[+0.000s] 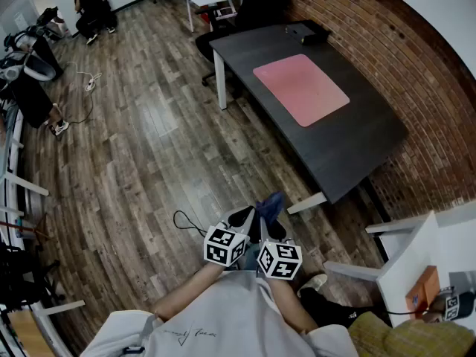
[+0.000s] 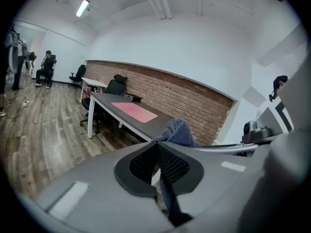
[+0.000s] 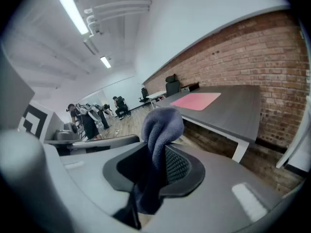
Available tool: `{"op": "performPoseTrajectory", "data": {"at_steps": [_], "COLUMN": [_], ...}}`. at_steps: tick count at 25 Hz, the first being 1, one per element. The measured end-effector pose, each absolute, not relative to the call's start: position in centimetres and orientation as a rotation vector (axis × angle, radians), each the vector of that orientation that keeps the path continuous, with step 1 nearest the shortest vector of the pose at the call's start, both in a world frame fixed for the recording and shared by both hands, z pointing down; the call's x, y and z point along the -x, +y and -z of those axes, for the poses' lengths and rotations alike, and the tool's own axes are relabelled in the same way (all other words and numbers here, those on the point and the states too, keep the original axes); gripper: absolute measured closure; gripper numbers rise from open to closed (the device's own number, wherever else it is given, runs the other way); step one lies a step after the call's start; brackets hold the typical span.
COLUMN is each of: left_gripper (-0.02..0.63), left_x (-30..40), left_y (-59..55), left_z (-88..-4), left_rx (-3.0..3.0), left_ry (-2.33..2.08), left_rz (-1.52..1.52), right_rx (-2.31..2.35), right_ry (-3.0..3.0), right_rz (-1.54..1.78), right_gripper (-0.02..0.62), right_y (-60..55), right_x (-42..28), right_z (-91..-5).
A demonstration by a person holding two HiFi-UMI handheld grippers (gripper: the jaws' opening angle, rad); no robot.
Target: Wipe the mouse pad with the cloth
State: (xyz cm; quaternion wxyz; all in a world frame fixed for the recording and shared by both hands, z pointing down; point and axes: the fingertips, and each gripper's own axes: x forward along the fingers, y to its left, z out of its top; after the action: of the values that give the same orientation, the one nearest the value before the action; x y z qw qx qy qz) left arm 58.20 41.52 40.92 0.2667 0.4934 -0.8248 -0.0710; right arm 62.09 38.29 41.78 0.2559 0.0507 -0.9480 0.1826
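While in right tongs (image 3: 156, 149), blue cloth (image 3: 163, 123)

no word, number or brand can be read anywhere in these views. the marker cube (image 1: 225, 245) on the left hand-held gripper (image 2: 156, 142) and the marker cube (image 1: 280, 260) on the right hand-held gripper (image 3: 158, 149) carry only black-and-white square patterns, not letters, and the blue cloth (image 1: 269, 203) pinched in both shows no print. a small line of script sits on the person's grey shirt (image 1: 186, 334) in the head view, too small and blurred to make out.
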Motion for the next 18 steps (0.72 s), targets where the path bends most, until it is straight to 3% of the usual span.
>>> {"op": "performPoseTrajectory", "data": {"at_steps": [18], "left_gripper": [0.595], "left_x": [-43.6], "left_y": [29.7], "left_z": [-38.0], "left_rx": [-1.326], "left_ry": [-2.285], "left_rz": [0.135], "right_rx": [-0.115], "right_ry": [-2.645], "right_rz": [-0.526], "right_gripper": [0.495], "right_y": [25.7], "right_x": [-46.6], "right_z": [-39.7]}}
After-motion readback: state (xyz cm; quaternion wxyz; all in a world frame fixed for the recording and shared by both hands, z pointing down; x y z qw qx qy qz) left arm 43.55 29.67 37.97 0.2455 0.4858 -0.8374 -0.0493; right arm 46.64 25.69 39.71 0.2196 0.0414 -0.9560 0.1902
